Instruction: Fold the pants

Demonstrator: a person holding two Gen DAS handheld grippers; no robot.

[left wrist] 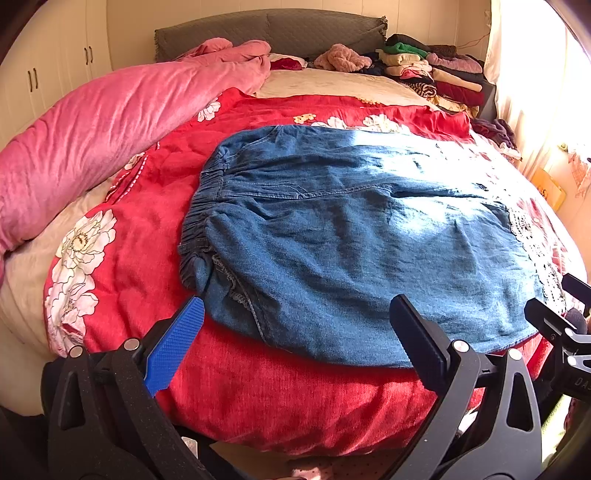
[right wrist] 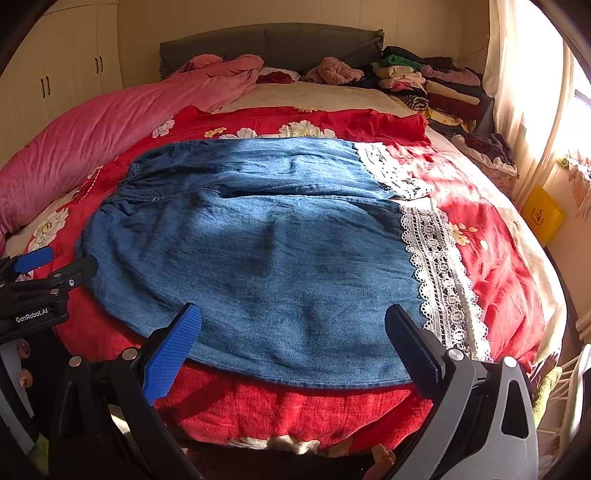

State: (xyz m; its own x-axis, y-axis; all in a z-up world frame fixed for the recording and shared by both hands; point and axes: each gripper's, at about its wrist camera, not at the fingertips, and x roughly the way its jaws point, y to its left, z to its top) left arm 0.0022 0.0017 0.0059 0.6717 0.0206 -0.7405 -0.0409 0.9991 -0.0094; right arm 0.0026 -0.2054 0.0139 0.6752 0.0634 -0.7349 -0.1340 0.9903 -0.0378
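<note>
Blue denim pants [left wrist: 351, 240] [right wrist: 258, 258] lie spread flat on a red floral bedspread [left wrist: 147, 229] [right wrist: 480, 240]. Their elastic waistband [left wrist: 199, 218] is at the left and the white lace hems [right wrist: 439, 273] are at the right. My left gripper [left wrist: 295, 314] hovers open at the pants' near edge, toward the waist end, with nothing between its fingers. My right gripper [right wrist: 291, 317] is open over the near edge toward the hem end, also holding nothing. Each gripper shows at the side of the other's view.
A pink quilt [left wrist: 92, 125] is bunched along the left side of the bed. Stacks of folded clothes [left wrist: 436, 70] sit at the back right by the grey headboard [left wrist: 266, 29]. A curtained window [right wrist: 535, 92] is on the right, and cupboards [right wrist: 66, 74] stand on the left.
</note>
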